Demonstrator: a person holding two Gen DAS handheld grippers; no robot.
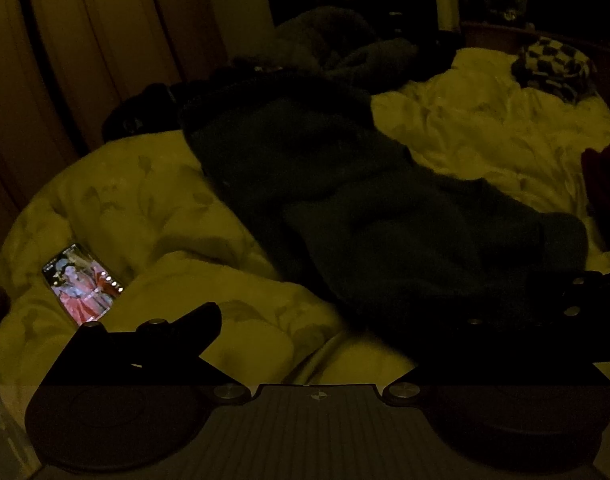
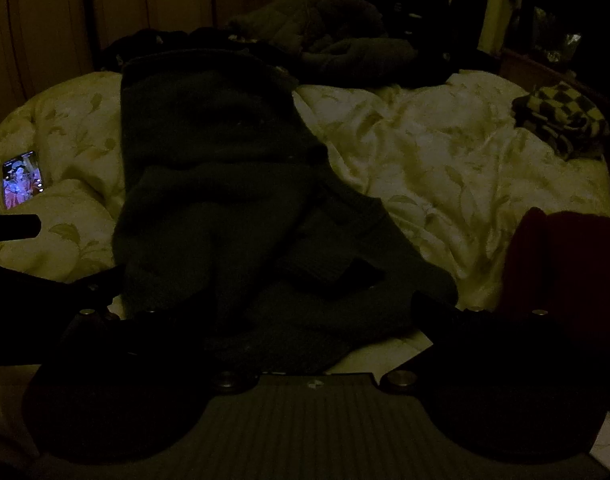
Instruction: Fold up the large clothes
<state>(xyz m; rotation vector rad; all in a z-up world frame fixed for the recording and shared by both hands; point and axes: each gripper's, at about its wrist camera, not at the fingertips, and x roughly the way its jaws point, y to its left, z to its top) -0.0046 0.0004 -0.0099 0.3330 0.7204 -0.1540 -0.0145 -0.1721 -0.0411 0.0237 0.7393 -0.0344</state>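
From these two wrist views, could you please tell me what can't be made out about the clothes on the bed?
- Dark garment, both views: too dim to tell its type, sleeves or folds.
- Dark pile at the far edge, both views: items merge in shadow.
- Red cloth, both views: cut off by the right edge.
- Checkered cloth: too small to identify.

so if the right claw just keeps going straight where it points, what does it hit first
Most likely the dark garment spread on the bed. The right claw is open and angled down with the garment's near end between its fingers, though depth is hard to judge in this dim light.
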